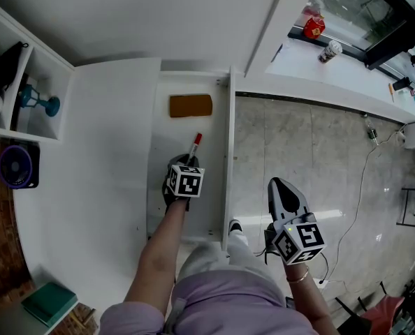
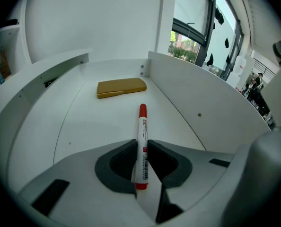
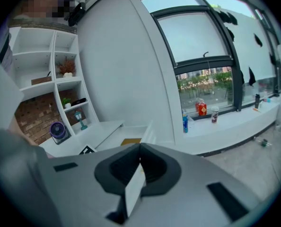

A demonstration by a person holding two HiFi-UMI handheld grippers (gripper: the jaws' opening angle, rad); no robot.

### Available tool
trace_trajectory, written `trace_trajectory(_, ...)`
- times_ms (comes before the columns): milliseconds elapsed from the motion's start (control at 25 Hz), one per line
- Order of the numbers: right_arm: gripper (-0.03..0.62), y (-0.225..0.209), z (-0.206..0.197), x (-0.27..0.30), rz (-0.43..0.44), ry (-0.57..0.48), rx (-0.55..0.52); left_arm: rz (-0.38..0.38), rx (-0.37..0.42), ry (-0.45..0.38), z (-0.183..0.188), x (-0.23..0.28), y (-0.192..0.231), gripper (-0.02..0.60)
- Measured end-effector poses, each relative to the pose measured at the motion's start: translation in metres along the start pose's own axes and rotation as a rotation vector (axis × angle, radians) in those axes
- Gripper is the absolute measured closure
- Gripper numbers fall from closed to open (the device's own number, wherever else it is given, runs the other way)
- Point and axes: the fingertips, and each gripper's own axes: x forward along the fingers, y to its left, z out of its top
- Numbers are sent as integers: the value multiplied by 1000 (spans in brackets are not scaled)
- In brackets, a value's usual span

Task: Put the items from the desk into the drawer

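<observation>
The white drawer (image 1: 228,160) stands pulled out, with a flat tan block (image 1: 191,105) lying near its back wall. My left gripper (image 1: 185,162) is inside the drawer, shut on a white marker with a red cap (image 1: 195,144). In the left gripper view the marker (image 2: 142,131) runs straight out between the jaws of the left gripper (image 2: 140,144), its cap pointing at the tan block (image 2: 121,87). It hangs low over the drawer floor. My right gripper (image 1: 280,187) is held over the tiled floor right of the drawer. Its jaws (image 3: 139,151) are shut and hold nothing.
The white desk top (image 1: 103,159) lies left of the drawer. A shelf unit with a blue ornament (image 1: 40,102) and a purple fan (image 1: 17,166) stands at the far left. A green book (image 1: 48,302) is at the bottom left. A red can (image 1: 314,26) and a cup (image 1: 329,51) sit on the window sill.
</observation>
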Motion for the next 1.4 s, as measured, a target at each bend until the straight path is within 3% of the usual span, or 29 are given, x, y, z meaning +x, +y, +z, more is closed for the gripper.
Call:
trace_trajectory(280,589,2,3,-4,11,-15,0,-14,-27,-1,2,-7,0,495)
trace_trajectory(1400,589,36,27,-33,144,-128,-70,22,-104,-405,63,-171,-11,548)
